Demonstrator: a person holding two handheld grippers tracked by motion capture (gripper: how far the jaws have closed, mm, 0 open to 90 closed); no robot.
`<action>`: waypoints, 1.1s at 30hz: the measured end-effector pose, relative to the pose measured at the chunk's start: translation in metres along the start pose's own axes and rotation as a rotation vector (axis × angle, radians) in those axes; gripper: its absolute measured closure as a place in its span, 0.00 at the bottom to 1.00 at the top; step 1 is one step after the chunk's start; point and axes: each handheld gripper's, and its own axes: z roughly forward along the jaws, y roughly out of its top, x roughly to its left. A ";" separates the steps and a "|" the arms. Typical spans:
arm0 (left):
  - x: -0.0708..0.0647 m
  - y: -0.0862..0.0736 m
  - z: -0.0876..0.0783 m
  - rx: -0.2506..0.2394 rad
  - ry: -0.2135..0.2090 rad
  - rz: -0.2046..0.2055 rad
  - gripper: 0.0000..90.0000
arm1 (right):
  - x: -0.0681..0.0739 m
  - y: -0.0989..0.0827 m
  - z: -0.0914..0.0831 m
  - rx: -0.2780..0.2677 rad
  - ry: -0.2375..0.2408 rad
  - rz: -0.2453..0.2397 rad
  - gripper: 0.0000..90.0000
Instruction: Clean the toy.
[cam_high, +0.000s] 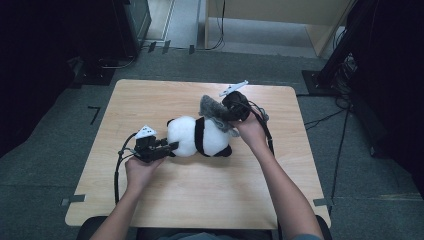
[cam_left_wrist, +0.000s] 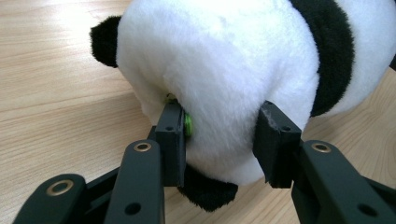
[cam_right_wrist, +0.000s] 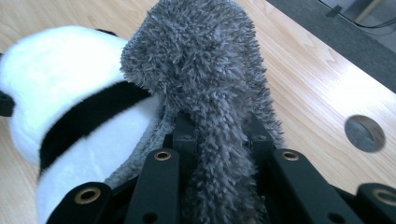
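panda (cam_high: 192, 136) clamped in left gripper (cam_high: 170, 146)

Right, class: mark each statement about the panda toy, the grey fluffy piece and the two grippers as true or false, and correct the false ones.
1. The left gripper is clamped on the white plush of the panda toy. True.
2. The right gripper has nothing between its jaws. False: it pinches the grey fluffy piece.
3. The panda toy lies on the wooden table. True.
4. The grey fluffy piece lies at the table's near edge, apart from the panda. False: it is held up right beside the panda's black band.
5. The table has a round hole in its top. True.
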 end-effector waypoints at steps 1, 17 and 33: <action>0.000 0.000 0.000 0.000 -0.001 0.000 0.64 | -0.002 -0.001 0.000 0.003 -0.002 0.008 0.81; 0.001 0.001 -0.001 -0.006 -0.007 -0.001 0.64 | 0.043 0.044 0.000 -0.049 0.102 -0.067 0.82; 0.001 0.000 -0.002 0.002 -0.009 0.011 0.59 | 0.100 0.071 0.065 0.019 0.195 -0.137 0.82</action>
